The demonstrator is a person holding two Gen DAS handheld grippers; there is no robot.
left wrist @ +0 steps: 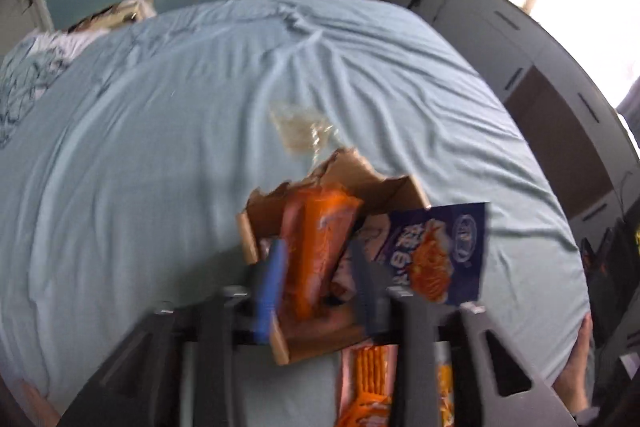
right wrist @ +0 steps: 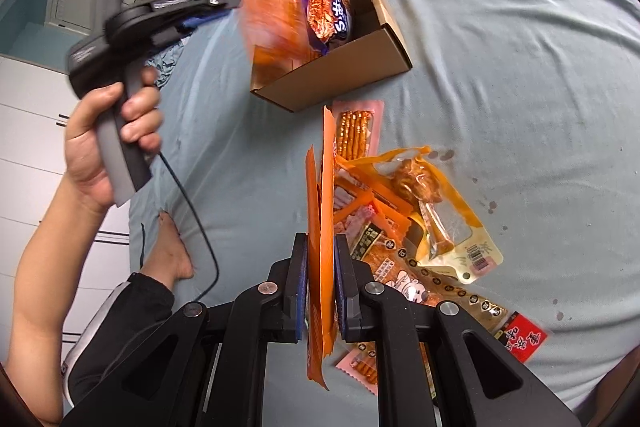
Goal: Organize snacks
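An open cardboard box (right wrist: 352,67) lies on the bed, with a blue snack bag (right wrist: 326,7) standing in it. It also shows in the left wrist view (left wrist: 400,191), with the blue bag (left wrist: 436,251). My left gripper (left wrist: 320,275) is over the box with its jaws apart, and an orange snack packet (left wrist: 316,251) sits loose and blurred between them. In the right wrist view the left gripper (right wrist: 236,1) sits by the blurred orange packet (right wrist: 272,15). My right gripper (right wrist: 321,287) is shut on a thin orange packet (right wrist: 324,227), held edge-on above the pile.
Several loose snack packets (right wrist: 420,211) lie piled on the light blue bedsheet (right wrist: 500,67) near the box. A clear plastic bag (left wrist: 300,127) lies beyond the box. White cabinets (left wrist: 520,59) line the right side. The person's foot (right wrist: 172,251) rests on the bed edge.
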